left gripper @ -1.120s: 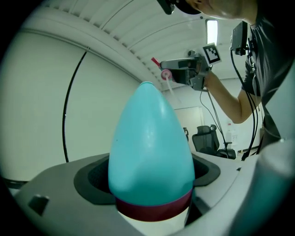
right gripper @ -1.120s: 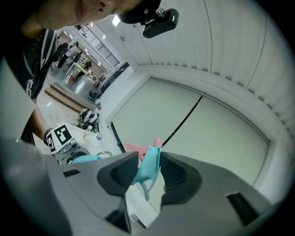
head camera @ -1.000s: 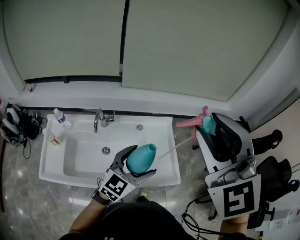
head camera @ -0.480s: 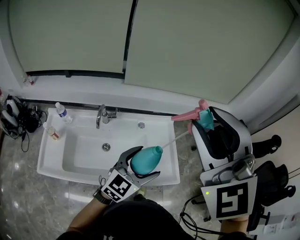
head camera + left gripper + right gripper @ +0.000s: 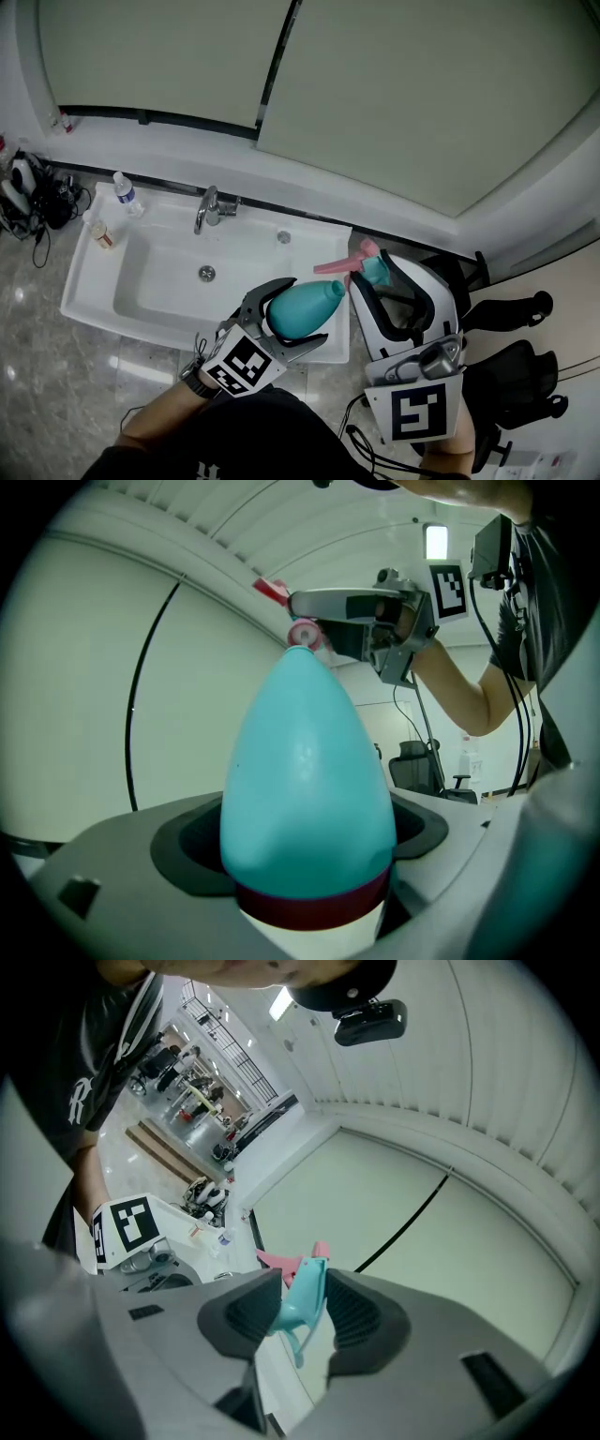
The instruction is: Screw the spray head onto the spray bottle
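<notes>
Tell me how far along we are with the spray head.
Done: the left tool grips the bottle, and the right tool grips the spray head. In hand: the head is at the bottle's mouth. Left: seating it and screwing it tight.

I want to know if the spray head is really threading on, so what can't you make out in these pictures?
- Spray bottle mouth and threads: in the head view the spray head covers them; in the left gripper view they are too small at the far tip.
- Bottle base: in the left gripper view it is sunk in the left gripper and cut by the bottom edge.
- Print on the two small bottles by the sink: too small in the head view.
</notes>
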### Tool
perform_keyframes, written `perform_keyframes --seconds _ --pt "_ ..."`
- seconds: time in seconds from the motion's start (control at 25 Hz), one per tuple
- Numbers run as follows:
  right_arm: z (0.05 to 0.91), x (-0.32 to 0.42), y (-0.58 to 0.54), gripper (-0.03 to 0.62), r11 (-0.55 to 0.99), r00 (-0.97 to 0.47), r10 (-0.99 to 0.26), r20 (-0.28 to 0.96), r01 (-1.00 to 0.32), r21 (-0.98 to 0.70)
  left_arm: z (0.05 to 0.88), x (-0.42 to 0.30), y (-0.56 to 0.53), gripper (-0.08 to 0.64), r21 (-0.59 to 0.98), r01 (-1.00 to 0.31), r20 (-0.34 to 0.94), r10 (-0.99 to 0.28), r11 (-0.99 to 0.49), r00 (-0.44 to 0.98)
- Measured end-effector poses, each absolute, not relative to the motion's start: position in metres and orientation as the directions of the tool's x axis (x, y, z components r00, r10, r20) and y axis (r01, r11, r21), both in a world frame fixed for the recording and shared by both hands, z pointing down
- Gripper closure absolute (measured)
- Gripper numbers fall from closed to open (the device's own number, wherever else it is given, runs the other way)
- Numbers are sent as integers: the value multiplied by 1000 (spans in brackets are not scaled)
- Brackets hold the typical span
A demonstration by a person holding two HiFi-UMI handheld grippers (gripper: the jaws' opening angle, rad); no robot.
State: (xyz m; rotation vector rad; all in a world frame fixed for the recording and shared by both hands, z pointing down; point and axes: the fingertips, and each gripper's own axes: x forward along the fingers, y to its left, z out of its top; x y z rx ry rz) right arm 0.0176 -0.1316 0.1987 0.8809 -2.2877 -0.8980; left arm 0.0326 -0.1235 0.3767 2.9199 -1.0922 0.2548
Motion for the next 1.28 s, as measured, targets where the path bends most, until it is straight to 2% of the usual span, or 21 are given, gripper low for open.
perform_keyframes --seconds 0.16,0.36,0.76,0.96,1.08,1.28 --pt "212 18 -134 439 591 -647 -721 248 -387 708 377 32 -124 121 -47 -654 172 -651 -755 739" --pt "215 11 -129 439 579 -640 -721 266 -345 739 371 39 -125 121 -59 -644 109 -646 -763 756" --pt "225 -9 -123 439 493 -598 -745 294 -197 847 370 38 -133 121 -60 -645 1 -647 -761 763" --pt "225 -10 -129 439 444 -505 -815 282 -233 865 369 38 -139 121 -78 -668 -1 -670 -740 742" --pt "221 -15 -129 439 453 -505 -815 285 -246 857 366 37 -142 121 -77 -667 -3 -669 -741 744" --pt "217 -11 -128 437 548 -530 -793 301 -406 731 362 34 -143 121 -91 -657 -16 -658 -749 753"
